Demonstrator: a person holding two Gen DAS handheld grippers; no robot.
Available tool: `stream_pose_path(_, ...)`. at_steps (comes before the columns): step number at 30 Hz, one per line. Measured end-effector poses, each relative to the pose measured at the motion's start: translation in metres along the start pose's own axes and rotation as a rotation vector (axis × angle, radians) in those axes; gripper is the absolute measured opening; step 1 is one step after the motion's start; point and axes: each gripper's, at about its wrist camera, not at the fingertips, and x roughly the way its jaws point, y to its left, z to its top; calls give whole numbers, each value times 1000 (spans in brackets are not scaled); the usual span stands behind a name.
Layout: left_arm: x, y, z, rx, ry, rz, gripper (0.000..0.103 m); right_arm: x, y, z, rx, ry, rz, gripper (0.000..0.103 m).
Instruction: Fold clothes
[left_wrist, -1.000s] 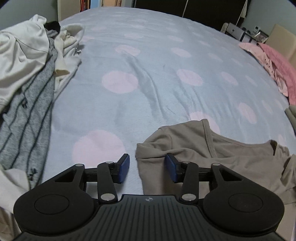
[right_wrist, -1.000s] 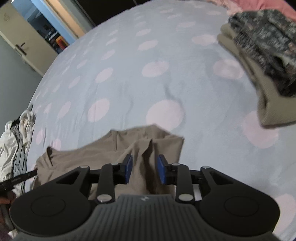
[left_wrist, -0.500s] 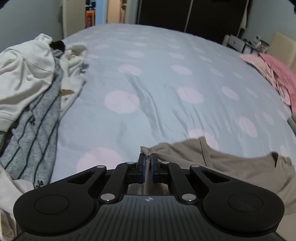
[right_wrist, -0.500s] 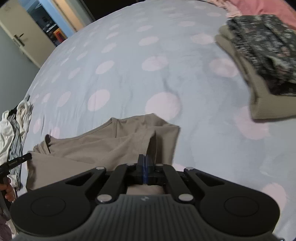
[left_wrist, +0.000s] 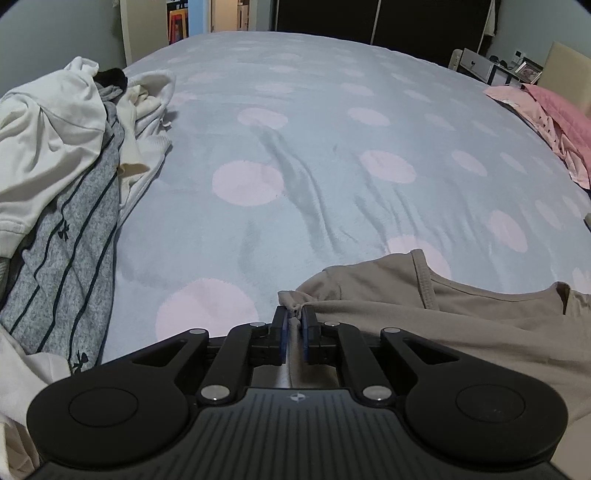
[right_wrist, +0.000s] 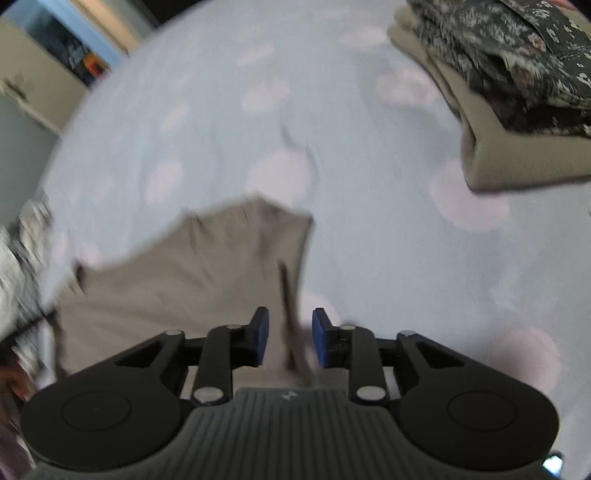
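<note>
Unfolded pile (left_wrist: 62, 177): white and grey-striped clothes heaped at the left bed edge, partly cut off.
Left gripper (left_wrist: 294, 334): fingers pinched tight on a bunched corner of the taupe top.
Taupe top (left_wrist: 461, 321): wrinkled, neckline showing, spread across the near part of the dotted bedspread (left_wrist: 314, 147); its lower part is hidden behind the grippers.
Right gripper (right_wrist: 290, 338): jaws have just been opening, now narrowly apart; a fold of the top runs between them, contact unclear in the blur.
Folded stack (right_wrist: 517, 92): far right, cut off.
</note>
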Motion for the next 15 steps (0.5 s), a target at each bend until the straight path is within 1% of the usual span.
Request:
stream_pose_path(2,2,0,1,-11,7,-2,5,3,2,7,19,-35,31,30)
stream_pose_path(5,3,0,1,-10,9,-7,5,16,11,13,3,-63,24,30)
stream_pose_path(7,4,0,1,-11,11,-10,5,27,15,14,-15,-65,2,30)
stream_pose_path(10,5,2,1,-21,15,-19,5,41,15,12,1,-32,5,30)
stream_pose_path(11,5,3,1,-25,14,-23,5,45,15,11,6,-22,7,23)
stream_pose_path(12,5,3,1,-29,11,-27,5,46,14,10,11,-16,13,4)
stream_pose_path(13,4,4,1,-29,0,-31,5,46,13,9,16,-15,16,4)
stream_pose_path(15,0,3,0,-16,-38,-42,4,37,14,9,15,-56,3,4)
